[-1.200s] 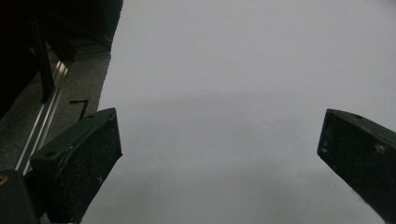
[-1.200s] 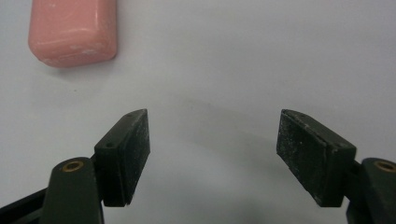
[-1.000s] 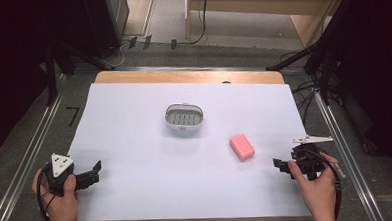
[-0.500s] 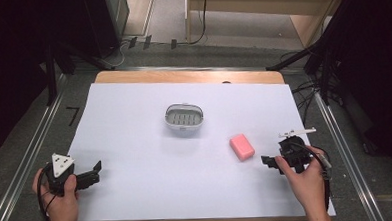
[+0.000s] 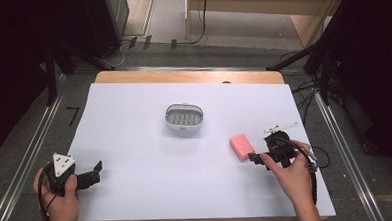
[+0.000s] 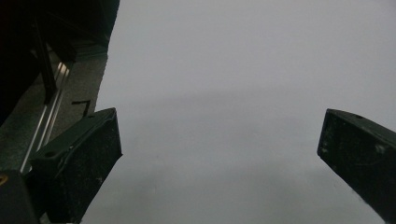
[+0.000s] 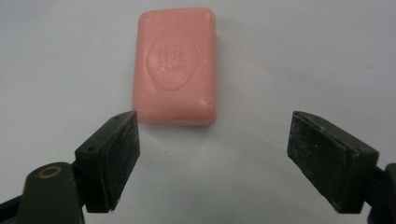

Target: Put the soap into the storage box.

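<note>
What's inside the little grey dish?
The dish looks empty: only its ridged floor shows, nothing lying on it. The soap lies outside on the table. The high view is too small to rule out tiny bits.

Right gripper [image 5: 256, 158] just beside pink soap [image 5: 241, 146].

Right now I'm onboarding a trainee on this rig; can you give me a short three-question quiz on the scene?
1. True or false: the pink rectangular soap bar lies inside the white oval slotted soap dish.
2. Which gripper is nearer the soap: A) left gripper B) right gripper?
3. Fill in: the right gripper's fingers are ____, with the soap just beyond their tips.

Key: 1 false, it lies on the white table cover; 2 B; 3 open.
</note>
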